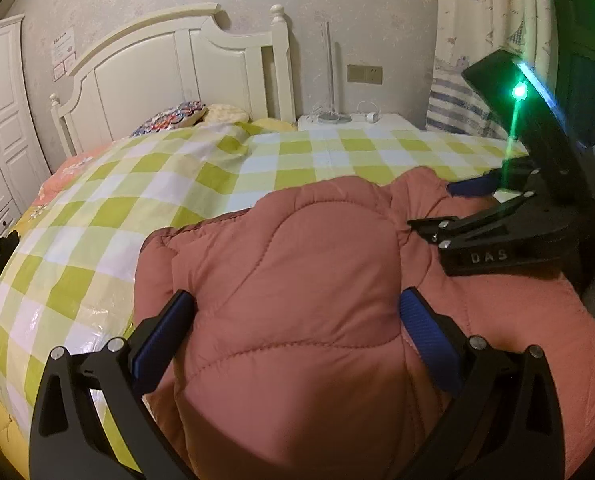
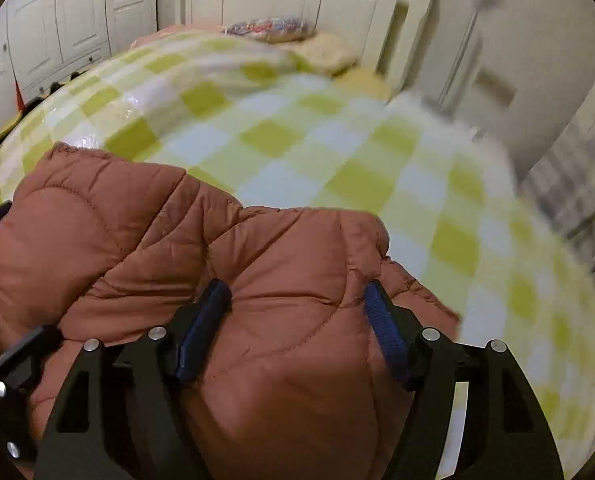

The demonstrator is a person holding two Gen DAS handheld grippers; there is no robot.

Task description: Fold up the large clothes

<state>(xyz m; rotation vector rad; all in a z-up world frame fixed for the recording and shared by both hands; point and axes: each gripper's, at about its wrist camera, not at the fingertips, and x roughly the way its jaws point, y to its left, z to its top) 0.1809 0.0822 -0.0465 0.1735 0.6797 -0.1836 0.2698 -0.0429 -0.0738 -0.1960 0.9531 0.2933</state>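
A puffy quilted pink-brown jacket (image 1: 297, 280) lies bunched on the bed; it also fills the lower half of the right wrist view (image 2: 177, 248). My left gripper (image 1: 297, 312) is open, its blue-padded fingers (image 1: 165, 332) pressed down on either side of a thick fold of the jacket. My right gripper (image 2: 297, 320) is open too, its fingers (image 2: 203, 328) straddling another padded fold. From the left wrist view the right gripper's body (image 1: 497, 236) rests on the jacket at the right.
The bed has a green and white checked cover (image 1: 217, 176) with a white headboard (image 1: 177, 64) and pillows (image 1: 185, 116) behind. A white nightstand (image 1: 353, 120) with a lamp stands right of the bed. White wardrobe doors (image 2: 57, 20) stand at the left.
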